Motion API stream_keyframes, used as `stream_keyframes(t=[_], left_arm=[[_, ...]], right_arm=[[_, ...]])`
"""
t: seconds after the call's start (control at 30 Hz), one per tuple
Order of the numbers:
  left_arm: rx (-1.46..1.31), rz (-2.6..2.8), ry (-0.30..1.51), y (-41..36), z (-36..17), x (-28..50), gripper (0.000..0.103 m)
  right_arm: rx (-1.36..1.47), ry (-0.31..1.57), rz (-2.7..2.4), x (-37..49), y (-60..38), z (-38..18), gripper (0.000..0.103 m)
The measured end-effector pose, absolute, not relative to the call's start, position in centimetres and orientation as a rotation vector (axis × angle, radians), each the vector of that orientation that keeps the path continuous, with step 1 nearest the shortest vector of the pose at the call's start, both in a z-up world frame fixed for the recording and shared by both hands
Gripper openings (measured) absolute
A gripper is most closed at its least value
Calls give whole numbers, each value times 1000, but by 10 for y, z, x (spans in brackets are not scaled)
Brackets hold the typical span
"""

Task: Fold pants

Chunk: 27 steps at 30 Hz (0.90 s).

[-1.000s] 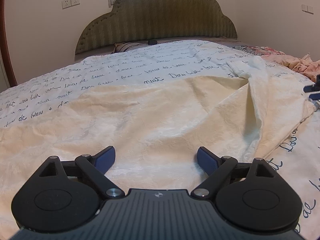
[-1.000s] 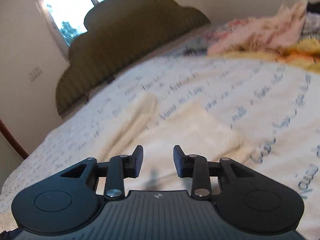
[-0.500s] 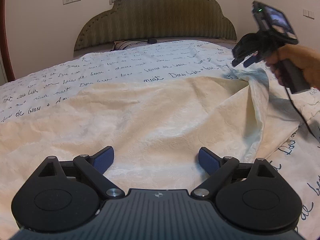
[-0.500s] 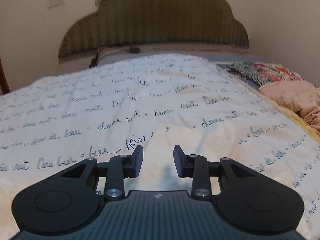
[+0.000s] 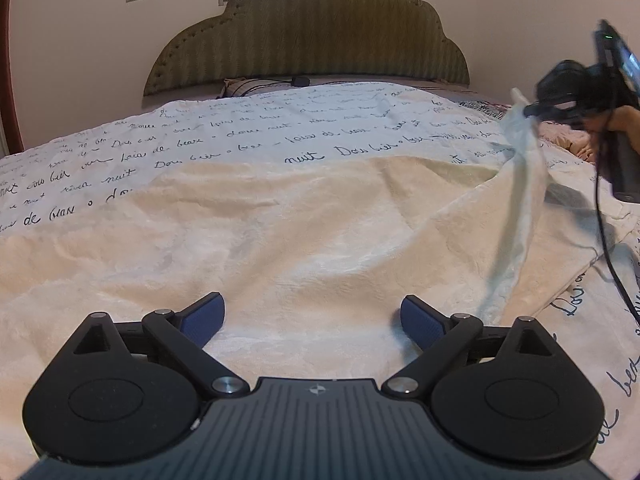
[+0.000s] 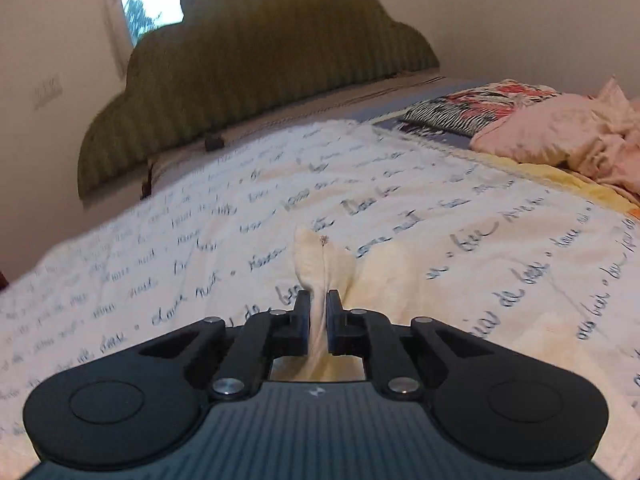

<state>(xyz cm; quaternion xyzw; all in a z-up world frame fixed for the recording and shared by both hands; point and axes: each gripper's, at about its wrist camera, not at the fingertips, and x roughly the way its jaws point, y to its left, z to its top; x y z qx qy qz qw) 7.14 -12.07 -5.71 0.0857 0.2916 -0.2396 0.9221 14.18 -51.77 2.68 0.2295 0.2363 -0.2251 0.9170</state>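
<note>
Left wrist view: bed w/ script-print bedspread (image 5: 280, 140), olive scalloped headboard (image 5: 312, 36), cream pants (image 5: 280, 240) spread flat across it. Left gripper (image 5: 312, 318) hovers over pants, fingers spread wide. Right gripper (image 6: 318, 312), apart half a sec ago, now pinches a lifted pants corner.

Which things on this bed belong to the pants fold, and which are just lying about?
Job:
cream pants
right claw, shut on a pants corner
left claw, open over the pants

Lying about:
pink clothes
floral pillow
script bedspread
</note>
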Motion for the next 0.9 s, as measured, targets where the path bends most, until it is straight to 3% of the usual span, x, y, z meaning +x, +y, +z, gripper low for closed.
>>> stream_keyframes(t=[0.2,0.43,0.6,0.73,0.83,0.9], left_arm=[[183,-491,597,-122,-57,71,98],[194,-487,597,-124,-57,70,98],[181,-497,595,-122,-56,71,98],[189,-498,595,-123,-56,70,98],[185,-500,597,-122,-56,71,99],[185,-501,597,-123,-56,71,99]], right_arm=[[692,325,-488,7,-556,42,8],[976,381,-546,-52,-582,-27,8],[939,274,-515,-68,-574,-10,8],[901,474,-561,-62,-582,-33,9],[961,420,-605,-79,-584,-29,12],[852,352,-809,-92,-577,-9,13]])
